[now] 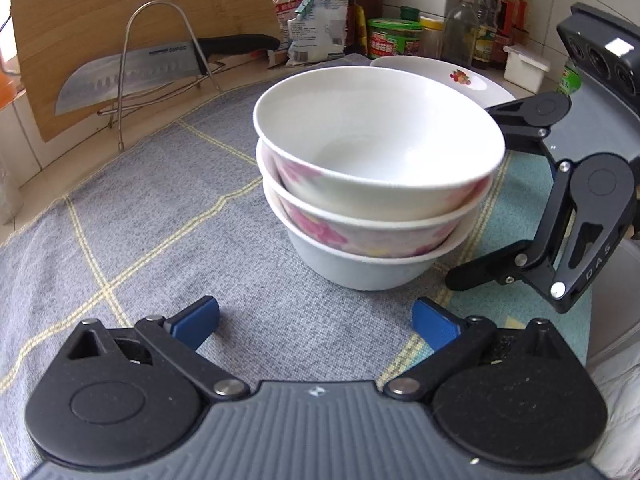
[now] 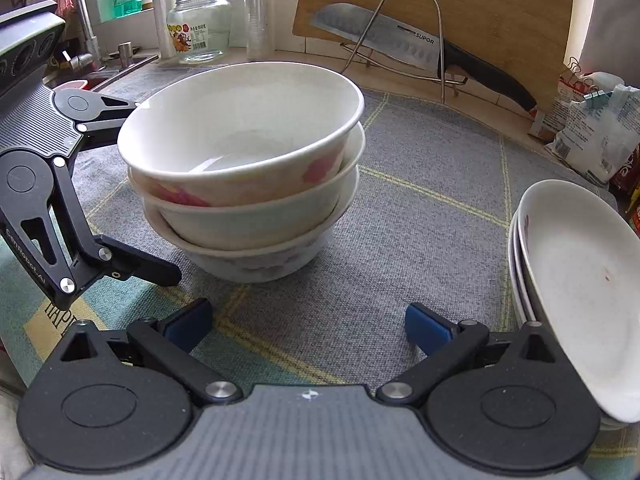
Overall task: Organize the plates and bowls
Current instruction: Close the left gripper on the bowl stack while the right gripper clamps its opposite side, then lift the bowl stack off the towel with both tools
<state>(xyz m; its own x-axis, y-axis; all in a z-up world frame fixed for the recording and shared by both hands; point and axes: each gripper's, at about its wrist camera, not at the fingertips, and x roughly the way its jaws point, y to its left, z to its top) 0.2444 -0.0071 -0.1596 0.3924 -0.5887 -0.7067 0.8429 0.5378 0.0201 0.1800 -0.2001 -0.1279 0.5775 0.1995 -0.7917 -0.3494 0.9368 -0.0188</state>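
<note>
Three white bowls with pink flower prints stand nested in a stack (image 1: 376,200) on a grey checked mat (image 1: 160,208); the stack also shows in the right wrist view (image 2: 248,176). A stack of white plates (image 2: 576,280) sits to its right, and shows behind the bowls in the left wrist view (image 1: 460,76). My left gripper (image 1: 316,324) is open and empty, just in front of the bowls. My right gripper (image 2: 308,324) is open and empty, in front of the bowls, its right side by the plates. Each gripper shows in the other's view, flanking the bowl stack.
A knife (image 1: 132,72) rests in a wire rack in front of a wooden cutting board (image 1: 120,8). Bags, jars and bottles (image 1: 400,36) line the back wall. A glass jar (image 2: 200,28) and a sink tap (image 2: 80,40) stand at the far left.
</note>
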